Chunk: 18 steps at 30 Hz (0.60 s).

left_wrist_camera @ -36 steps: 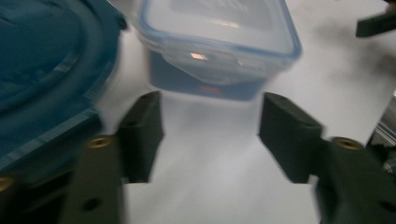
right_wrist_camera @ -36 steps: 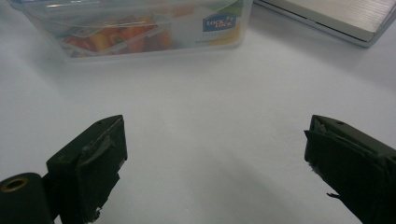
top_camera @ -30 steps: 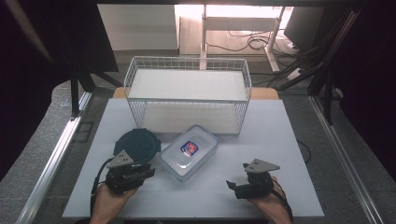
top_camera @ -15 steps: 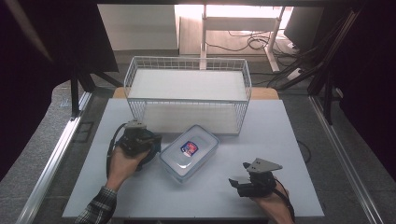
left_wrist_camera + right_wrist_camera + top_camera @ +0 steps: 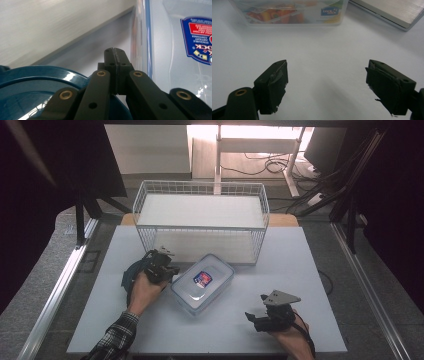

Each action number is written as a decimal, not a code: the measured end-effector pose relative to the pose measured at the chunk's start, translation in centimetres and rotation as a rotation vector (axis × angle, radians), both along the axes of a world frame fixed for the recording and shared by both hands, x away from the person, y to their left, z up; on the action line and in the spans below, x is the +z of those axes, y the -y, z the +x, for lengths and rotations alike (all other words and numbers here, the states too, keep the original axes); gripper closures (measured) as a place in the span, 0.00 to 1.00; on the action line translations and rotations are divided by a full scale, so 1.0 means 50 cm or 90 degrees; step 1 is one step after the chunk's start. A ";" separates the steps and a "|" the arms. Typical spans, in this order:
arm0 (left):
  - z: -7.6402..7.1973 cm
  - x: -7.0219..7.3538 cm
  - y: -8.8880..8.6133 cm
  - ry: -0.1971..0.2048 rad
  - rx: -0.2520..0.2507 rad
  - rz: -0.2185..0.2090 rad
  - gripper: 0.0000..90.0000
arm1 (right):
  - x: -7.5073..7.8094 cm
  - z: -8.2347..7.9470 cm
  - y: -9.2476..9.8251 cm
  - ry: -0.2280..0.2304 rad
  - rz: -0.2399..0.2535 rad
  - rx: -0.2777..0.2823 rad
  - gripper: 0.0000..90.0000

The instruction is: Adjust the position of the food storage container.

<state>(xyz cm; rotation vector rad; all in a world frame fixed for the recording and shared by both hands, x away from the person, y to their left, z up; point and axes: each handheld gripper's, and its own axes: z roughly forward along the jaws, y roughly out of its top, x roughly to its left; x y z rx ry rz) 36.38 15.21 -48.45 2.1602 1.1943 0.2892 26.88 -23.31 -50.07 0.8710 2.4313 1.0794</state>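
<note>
A clear plastic container (image 5: 203, 282) with a blue-labelled lid lies at the middle of the white table; in the right gripper view the container (image 5: 292, 12) holds colourful pieces. A dark blue round dish (image 5: 130, 272) lies to its left, mostly under the person's left hand. My left gripper (image 5: 169, 267) hovers over that dish, right beside the container's left edge. In the left gripper view its jaws (image 5: 115, 53) are shut with nothing between them, above the dish (image 5: 37, 85) and next to the container (image 5: 175, 50). My right gripper (image 5: 255, 316) rests near the front right, open and empty (image 5: 327, 85).
A white wire basket (image 5: 200, 202) on a pale board stands at the back of the table, just behind the container and the left gripper. The board's corner (image 5: 392, 12) is in the right gripper view. Dark floor and metal rails flank the table (image 5: 300, 270).
The left hand has moved from the front left of the table forward over the blue dish, toward the basket and the container. Its jaws have shut. The right hand has stayed put.
</note>
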 end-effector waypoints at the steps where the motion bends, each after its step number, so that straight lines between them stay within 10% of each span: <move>1: -0.002 0.000 0.004 0.005 0.002 0.014 1.00 | -0.001 0.000 0.000 -0.002 -0.004 -0.001 0.20; 18: -0.014 -0.003 -0.054 0.010 0.050 0.035 1.00 | -0.006 -0.002 0.003 -0.013 -0.019 -0.009 0.20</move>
